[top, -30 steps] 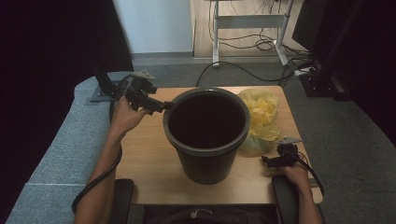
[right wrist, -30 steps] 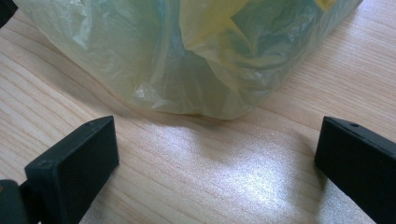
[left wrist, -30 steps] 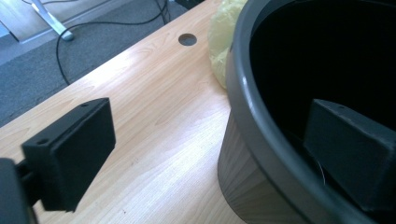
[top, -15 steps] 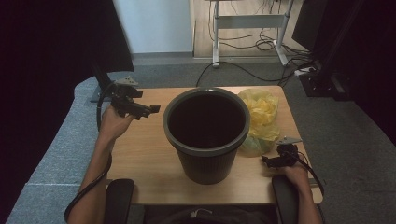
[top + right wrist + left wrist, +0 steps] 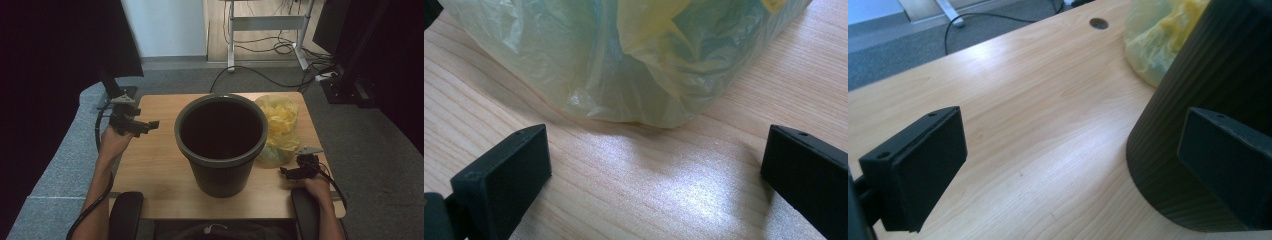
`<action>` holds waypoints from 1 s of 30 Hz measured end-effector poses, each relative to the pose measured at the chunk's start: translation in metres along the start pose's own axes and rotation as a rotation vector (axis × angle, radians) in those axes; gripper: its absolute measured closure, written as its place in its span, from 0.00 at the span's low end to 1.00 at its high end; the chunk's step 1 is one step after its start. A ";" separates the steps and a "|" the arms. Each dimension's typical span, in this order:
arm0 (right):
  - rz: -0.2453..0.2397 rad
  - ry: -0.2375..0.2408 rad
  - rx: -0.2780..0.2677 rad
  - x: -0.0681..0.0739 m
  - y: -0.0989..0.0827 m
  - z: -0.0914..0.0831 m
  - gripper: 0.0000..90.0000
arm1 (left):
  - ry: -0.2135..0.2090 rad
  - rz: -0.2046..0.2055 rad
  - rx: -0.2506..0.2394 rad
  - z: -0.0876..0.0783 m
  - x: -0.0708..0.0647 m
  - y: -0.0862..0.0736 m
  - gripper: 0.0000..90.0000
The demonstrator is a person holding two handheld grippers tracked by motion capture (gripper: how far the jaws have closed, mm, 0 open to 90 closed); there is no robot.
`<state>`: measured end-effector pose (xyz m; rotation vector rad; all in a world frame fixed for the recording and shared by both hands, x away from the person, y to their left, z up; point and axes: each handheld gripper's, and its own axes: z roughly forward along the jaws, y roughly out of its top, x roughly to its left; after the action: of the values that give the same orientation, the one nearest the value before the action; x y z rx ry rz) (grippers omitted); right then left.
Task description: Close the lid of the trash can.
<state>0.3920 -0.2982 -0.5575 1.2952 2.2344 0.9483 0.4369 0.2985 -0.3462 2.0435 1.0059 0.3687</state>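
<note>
High view: bin [image 5: 221,145] upright, mouth upward

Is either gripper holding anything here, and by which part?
Nothing is held. The left gripper is open beside the bin; the right gripper is open before the yellow bag.

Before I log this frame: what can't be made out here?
- Bin bottom: high view, its inside is dark.
- Yellow bag contents: crumpled film hides them in both the high view and the right gripper view; the bin's wall hides its near left part.
- Bag top: right gripper view, cut by the edge.
- Bin rim: left gripper view, out of frame.
</note>
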 end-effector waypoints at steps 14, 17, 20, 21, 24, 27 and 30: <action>0.000 0.000 0.000 0.000 0.000 0.000 0.00 | -0.008 -0.047 0.013 0.017 0.016 -0.049 0.00; 0.000 0.000 0.000 0.000 0.000 0.000 0.00 | -0.016 -0.054 0.021 0.024 0.017 -0.061 0.00; 0.001 0.000 0.000 0.000 0.000 0.000 0.00 | -0.026 -0.062 0.026 0.031 0.018 -0.071 0.00; 0.001 0.000 0.000 0.000 0.000 0.000 0.00 | -0.027 -0.062 0.026 0.033 0.018 -0.074 0.00; 0.000 -0.001 -0.001 0.000 0.000 0.000 0.00 | -0.032 -0.068 0.028 0.039 0.019 -0.083 0.00; 0.002 0.000 0.000 0.000 0.000 0.000 0.00 | -0.034 -0.075 0.032 0.045 0.020 -0.092 0.00; 0.002 0.000 -0.001 0.000 0.000 0.000 0.00 | -0.037 -0.081 0.036 0.051 0.021 -0.100 0.00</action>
<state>0.3920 -0.2980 -0.5576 1.2974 2.2328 0.9494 0.4264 0.3225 -0.4573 2.0274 1.0758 0.2714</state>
